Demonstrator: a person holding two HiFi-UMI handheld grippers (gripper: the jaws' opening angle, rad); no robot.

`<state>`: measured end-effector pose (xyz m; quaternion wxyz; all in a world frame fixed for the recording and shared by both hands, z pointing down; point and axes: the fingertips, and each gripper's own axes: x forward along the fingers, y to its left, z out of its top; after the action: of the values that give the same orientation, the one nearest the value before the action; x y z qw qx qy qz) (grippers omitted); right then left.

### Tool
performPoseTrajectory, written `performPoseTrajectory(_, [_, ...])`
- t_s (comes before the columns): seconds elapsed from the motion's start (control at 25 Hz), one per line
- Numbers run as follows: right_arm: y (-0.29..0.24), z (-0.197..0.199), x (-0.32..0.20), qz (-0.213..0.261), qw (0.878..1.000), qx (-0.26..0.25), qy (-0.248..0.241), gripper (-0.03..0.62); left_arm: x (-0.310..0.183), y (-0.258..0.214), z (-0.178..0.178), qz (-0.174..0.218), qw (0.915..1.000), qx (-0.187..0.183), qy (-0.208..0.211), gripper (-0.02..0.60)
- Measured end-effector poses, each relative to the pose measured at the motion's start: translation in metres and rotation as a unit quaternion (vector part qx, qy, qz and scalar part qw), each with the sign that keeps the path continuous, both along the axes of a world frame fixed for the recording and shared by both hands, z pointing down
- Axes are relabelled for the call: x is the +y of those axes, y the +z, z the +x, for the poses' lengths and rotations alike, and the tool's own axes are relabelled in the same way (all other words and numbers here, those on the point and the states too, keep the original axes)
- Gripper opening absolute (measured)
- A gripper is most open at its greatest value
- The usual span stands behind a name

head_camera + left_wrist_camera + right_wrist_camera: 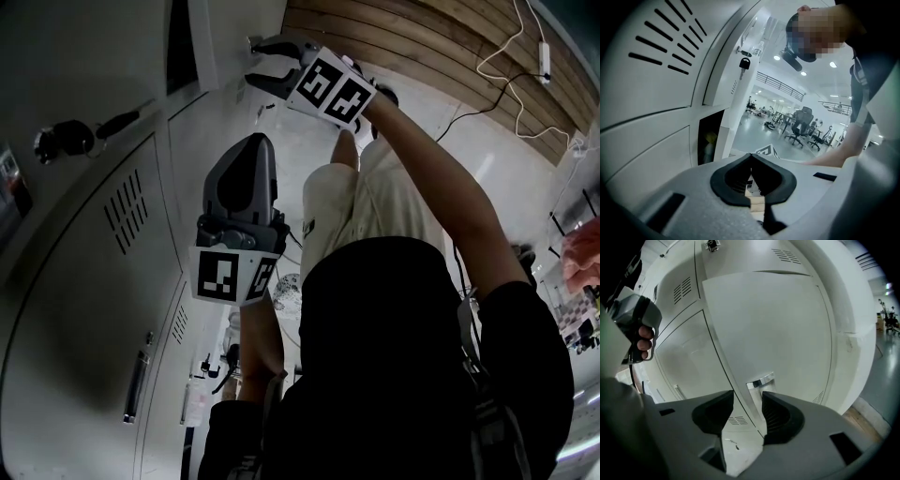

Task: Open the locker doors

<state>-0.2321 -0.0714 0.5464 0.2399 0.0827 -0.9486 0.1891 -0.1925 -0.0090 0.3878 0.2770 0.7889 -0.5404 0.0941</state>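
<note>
A big bright room holds a row of pale lockers (84,281). One locker door (768,324) stands right in front of the right gripper (747,394). Its fingers (778,413) are apart and hold nothing. The left gripper (751,157) has its fingers together, empty. The shiny door handle (761,380) sits just past the right fingers' tips.

Same build on both tongs, pretty much: the left gripper (751,158) and right gripper (747,399) are moulded in matte grey plastic. Black ribbed pads (777,416) are set into the jaws, and dark rectangular slots (843,446) are cut into the shell further back from the tips. At the rear of each body a white cube (230,277) printed with black square markers is mounted. Behind the tongs, a black short-sleeved top (403,366) and pale beige trousers (328,211) are worn.
</note>
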Motion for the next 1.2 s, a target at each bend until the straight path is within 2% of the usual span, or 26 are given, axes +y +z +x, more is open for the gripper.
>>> performPoseTrajectory(0.24, [0.002, 0.012, -0.005, 0.013, 0.999, 0.01, 0.03, 0.15, -0.001, 0.0, 0.009, -0.002, 1.0, 0.0, 0.009, 0.018])
performPoseTrajectory(0.56, [0.0, 0.03, -0.008, 0.026, 0.998, 0.022, 0.045, 0.146, -0.003, -0.005, 0.022, 0.005, 0.9997, -0.002, 0.025, 0.018])
performPoseTrajectory(1.04, [-0.002, 0.083, -0.016, 0.027, 0.991, 0.079, 0.109, 0.139, -0.016, -0.014, 0.045, 0.019, 0.9981, 0.007, 0.059, 0.018])
performPoseTrajectory(1.2, [-0.003, 0.1, -0.019, 0.027, 0.987, 0.083, 0.134, 0.112, -0.019, -0.017, 0.057, 0.023, 0.9968, 0.008, 0.076, 0.018])
